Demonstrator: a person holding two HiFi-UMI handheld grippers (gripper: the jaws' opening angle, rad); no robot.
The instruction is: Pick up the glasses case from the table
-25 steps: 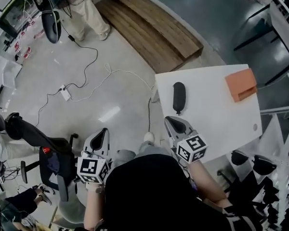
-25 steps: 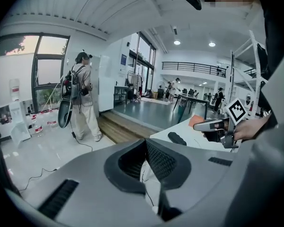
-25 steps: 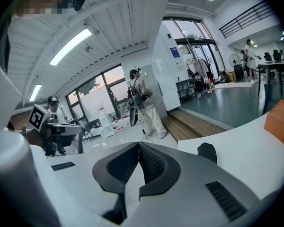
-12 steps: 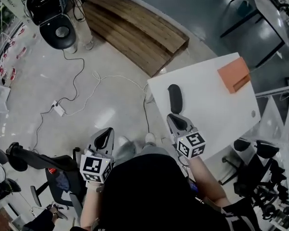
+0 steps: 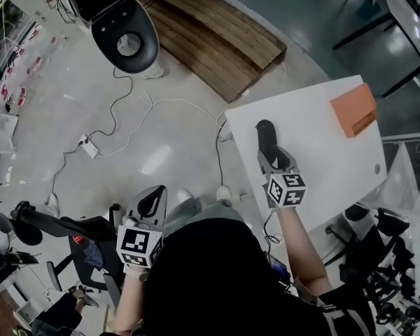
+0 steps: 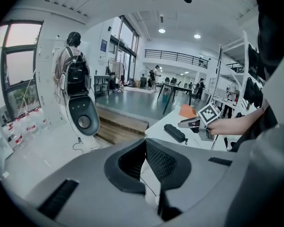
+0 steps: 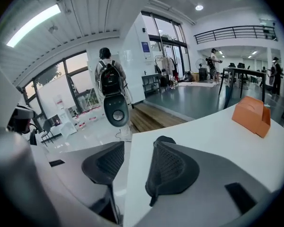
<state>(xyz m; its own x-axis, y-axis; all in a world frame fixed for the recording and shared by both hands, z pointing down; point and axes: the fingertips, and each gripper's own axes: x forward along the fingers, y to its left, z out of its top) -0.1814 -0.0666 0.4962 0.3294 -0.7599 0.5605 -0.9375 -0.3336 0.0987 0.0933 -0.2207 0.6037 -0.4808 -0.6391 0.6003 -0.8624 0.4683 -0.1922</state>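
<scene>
Right gripper view puts your right gripper (image 7: pixel 138 145) low over the near edge of the white table (image 7: pixel 213 131). Its jaws have just been opening and now stand apart, pressing on nothing; bare tabletop and floor show in the gap. The glasses case (image 7: pixel 165 139), dark and rounded, lies flat on the table just beyond the tips; it is mostly hidden behind your right-hand jaw, so only its end pokes up above it. In the head view the case lies lengthwise near the table's left edge; whether its near end touches your tips I cannot tell.

Your left gripper (image 6: pixel 144 143) hangs off the table over the floor, well apart from the case; its jaws are closed tip to tip with nothing between them. A black office chair (image 5: pixel 56 219) stands just beside your left arm; a dark cable (image 5: pixel 218 163) runs down the floor along the table's left edge; a power strip (image 5: pixel 89 148) lies farther out on the floor.

On the table's far right corner sits an orange box (image 7: pixel 250 115), well apart from the case. Beyond the table lies a wooden platform (image 7: pixel 154 117); next to it stands a white stand with a black oval face (image 7: pixel 116 110), and a person with a dark backpack (image 7: pixel 106 77) stands right behind that; farther back are dark tables (image 7: pixel 241 77) under a balcony railing (image 7: pixel 236 32).
</scene>
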